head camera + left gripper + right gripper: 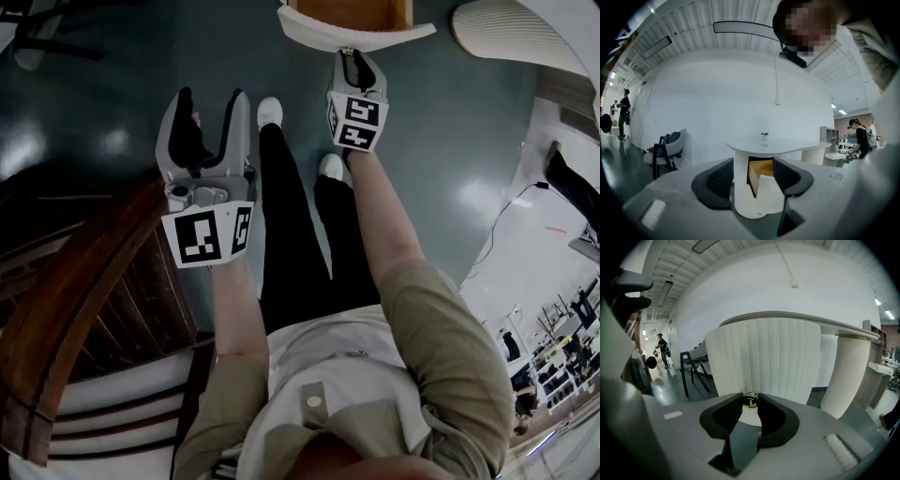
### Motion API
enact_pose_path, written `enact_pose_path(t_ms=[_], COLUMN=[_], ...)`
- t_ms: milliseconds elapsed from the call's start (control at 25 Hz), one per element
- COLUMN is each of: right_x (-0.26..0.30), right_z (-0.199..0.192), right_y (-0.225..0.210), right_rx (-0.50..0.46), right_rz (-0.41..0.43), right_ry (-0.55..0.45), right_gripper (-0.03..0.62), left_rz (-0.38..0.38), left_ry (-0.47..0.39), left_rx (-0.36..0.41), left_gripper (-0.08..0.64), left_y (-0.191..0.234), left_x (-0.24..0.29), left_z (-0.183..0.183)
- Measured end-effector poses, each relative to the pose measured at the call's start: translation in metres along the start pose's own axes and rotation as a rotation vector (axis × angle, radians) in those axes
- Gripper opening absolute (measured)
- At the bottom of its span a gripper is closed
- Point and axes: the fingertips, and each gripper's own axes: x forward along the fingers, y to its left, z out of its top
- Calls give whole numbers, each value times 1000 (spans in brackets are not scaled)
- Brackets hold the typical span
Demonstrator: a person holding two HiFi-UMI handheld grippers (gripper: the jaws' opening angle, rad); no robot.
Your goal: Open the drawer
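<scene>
The drawer (314,33) sits pulled out at twelve o'clock in the head view, the right gripper (354,58) pinching what looks like its brass knob (750,401), while the left gripper (208,105) at ten o'clock gapes wide, empty.

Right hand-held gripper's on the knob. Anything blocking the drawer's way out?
Nothing visible does. The right hand-held gripper is shut on the brass knob and the drawer is partly out. In front of it are only the floor and the person's shoes, below. The left hand-held gripper is open, off to the side.
</scene>
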Motion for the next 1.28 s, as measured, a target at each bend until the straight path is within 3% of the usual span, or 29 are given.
enact_pose_path(t_ms=[1280], right_x=[-38], right_z=[-23], right_y=[10], right_rx=[-25], right_rz=[40], right_ry=[8], right_gripper=[104], left_rz=[22], left_ry=[-2], left_rx=[-8], left_gripper=[268], left_y=[1], left_x=[-1], left_z=[-4])
